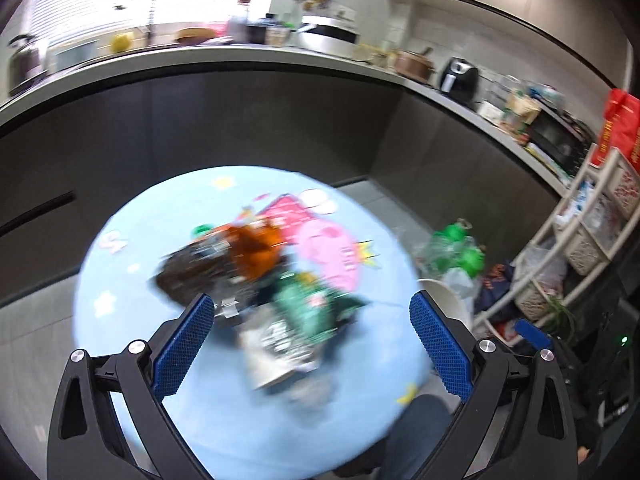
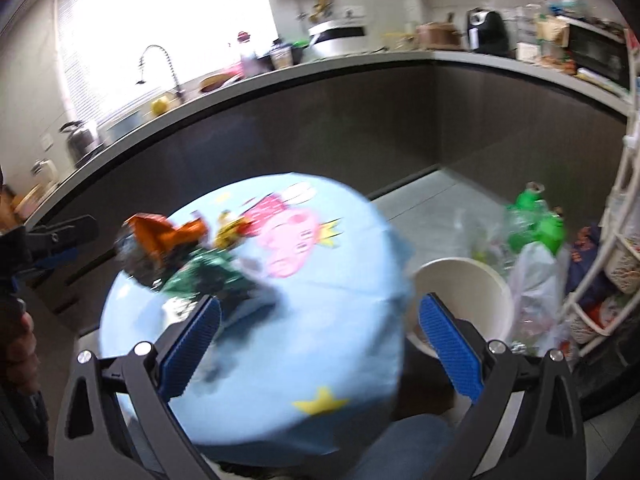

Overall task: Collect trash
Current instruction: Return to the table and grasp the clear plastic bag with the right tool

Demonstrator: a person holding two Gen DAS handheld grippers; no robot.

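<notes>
A heap of crumpled wrappers lies on a round table with a light blue cartoon cloth (image 1: 132, 264) (image 2: 332, 320). The heap holds an orange wrapper (image 1: 256, 250) (image 2: 160, 236), a dark brown one (image 1: 188, 276), a green one (image 1: 308, 312) (image 2: 204, 272) and a white-silver one (image 1: 276, 356). My left gripper (image 1: 312, 344) hangs open above the near side of the heap, nothing between its blue pads. Over the table's right part, my right gripper (image 2: 320, 344) is open and holds nothing. A white bin (image 2: 460, 300) (image 1: 448, 300) stands on the floor right of the table. Both views are blurred.
A dark curved kitchen counter (image 1: 240, 112) with appliances runs behind the table. A clear bag of green plastic bottles (image 2: 532, 224) (image 1: 456, 248) sits beyond the bin. A white storage rack (image 1: 580, 240) (image 2: 624, 240) stands at the right. A person's knee in jeans (image 1: 416, 432) shows below.
</notes>
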